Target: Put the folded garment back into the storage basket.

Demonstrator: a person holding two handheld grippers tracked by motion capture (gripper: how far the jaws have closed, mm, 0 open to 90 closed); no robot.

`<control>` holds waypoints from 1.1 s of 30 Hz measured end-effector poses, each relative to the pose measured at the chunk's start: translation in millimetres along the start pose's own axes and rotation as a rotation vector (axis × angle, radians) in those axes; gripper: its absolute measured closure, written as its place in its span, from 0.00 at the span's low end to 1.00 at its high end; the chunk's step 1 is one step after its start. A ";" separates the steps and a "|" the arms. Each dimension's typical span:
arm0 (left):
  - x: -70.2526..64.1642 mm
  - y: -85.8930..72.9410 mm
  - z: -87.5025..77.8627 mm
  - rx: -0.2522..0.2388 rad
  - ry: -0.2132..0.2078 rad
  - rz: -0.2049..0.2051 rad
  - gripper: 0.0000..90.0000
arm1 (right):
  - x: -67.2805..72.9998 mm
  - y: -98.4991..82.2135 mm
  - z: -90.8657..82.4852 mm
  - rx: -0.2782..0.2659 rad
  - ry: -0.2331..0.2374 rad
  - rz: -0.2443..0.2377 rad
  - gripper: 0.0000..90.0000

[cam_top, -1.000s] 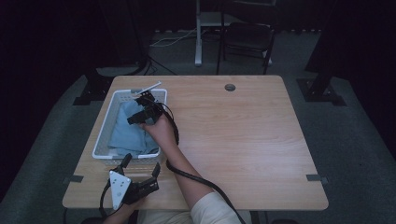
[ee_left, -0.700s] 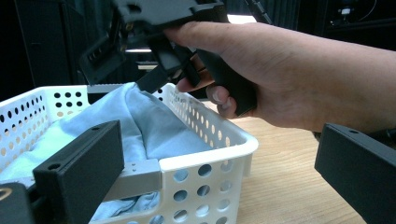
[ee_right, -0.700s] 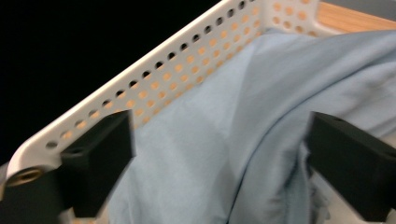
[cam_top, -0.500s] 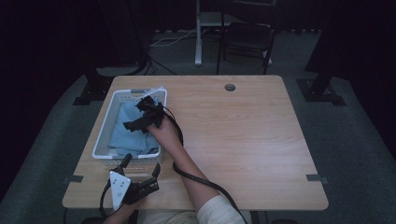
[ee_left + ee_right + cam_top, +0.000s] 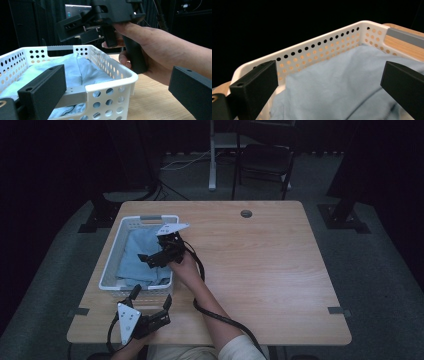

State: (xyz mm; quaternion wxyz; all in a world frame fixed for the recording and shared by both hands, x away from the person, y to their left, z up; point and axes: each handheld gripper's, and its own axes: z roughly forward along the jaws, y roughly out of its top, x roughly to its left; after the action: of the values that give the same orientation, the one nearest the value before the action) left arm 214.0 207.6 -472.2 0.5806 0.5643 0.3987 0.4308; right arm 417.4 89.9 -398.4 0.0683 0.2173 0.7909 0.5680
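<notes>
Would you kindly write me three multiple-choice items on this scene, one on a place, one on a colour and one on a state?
1. Where does the white basket stand on the table?
A. the person's left side
B. the middle
C. the far right corner

2. What colour is the cloth in the basket?
A. red
B. light blue
C. yellow

3. How do the jaws of the right gripper stand?
A. shut on the cloth
B. shut on the rim
C. open above the cloth

Key: 1 A, the high view shows it at the left; 2 B, it looks pale blue; 3 C, the right gripper view shows the jaws apart.
</notes>
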 end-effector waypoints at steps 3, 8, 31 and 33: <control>0.0 0.0 -0.1 -0.001 0.000 -0.001 0.03 | 1.2 -3.7 -3.8 -0.027 -0.010 -0.020 0.01; 0.0 0.0 0.0 0.000 0.000 0.000 0.03 | 2.7 -9.1 -11.6 -0.054 0.014 -0.033 0.01; -0.2 0.0 0.4 0.002 0.004 0.001 0.03 | 5.6 -16.3 -63.7 -0.019 -0.028 -0.031 0.01; -0.2 0.1 0.4 0.003 0.005 0.001 0.03 | 6.4 -16.8 -70.5 -0.014 -0.044 -0.045 0.01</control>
State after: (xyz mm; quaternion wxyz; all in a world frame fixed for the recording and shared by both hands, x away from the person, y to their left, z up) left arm 214.2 207.3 -472.1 0.5787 0.5642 0.4004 0.4318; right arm 382.2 27.0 -388.8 0.1001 0.2116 0.7897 0.5670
